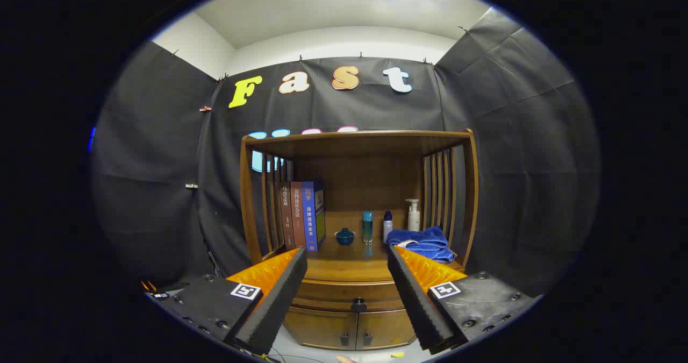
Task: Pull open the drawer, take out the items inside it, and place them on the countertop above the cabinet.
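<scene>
Gripper [347, 255] fingers stood wide apart, nothing between them. Cabinet [357, 234] sat beyond them. Drawer [355, 297] with knob [358, 302] lay shut ahead, between fingers, under countertop [349, 266]. On countertop: books [301, 215] upright at left, lidded bowl [344, 236], two bottles [367, 227] mid, pump bottle [413, 215] behind cloth [424, 242] at right. Two doors [349, 331] sat below drawer.

The drawer [352, 294] is shut, so its contents are hidden. The tool [346, 253] fingers, spread wide, cover both drawer ends. The towel [424, 243] hides the pump bottle's [413, 215] base. The book [309, 215] spines' print is too small to tell.
</scene>
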The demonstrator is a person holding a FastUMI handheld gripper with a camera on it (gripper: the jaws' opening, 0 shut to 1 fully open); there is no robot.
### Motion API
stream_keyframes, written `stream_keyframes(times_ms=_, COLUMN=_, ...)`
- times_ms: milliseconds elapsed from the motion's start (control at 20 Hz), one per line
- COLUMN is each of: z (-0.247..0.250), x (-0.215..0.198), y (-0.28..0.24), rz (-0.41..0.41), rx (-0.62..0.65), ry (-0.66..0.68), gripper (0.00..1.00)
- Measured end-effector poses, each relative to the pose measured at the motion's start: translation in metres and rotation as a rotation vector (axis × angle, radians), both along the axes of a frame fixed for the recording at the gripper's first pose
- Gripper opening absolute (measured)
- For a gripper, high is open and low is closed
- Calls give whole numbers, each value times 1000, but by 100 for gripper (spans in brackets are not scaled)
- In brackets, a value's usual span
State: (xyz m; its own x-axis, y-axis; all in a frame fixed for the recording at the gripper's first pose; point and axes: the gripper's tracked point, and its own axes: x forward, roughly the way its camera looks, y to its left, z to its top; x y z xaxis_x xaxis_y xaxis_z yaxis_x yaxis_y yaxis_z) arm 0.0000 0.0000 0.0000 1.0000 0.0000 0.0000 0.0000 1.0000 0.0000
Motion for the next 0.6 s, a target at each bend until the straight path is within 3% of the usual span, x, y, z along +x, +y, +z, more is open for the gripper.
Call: stream_keyframes(times_ms=600, z=1, x=-1, y=-6, rz=-22, rx=6, ry=-8, gripper=99)
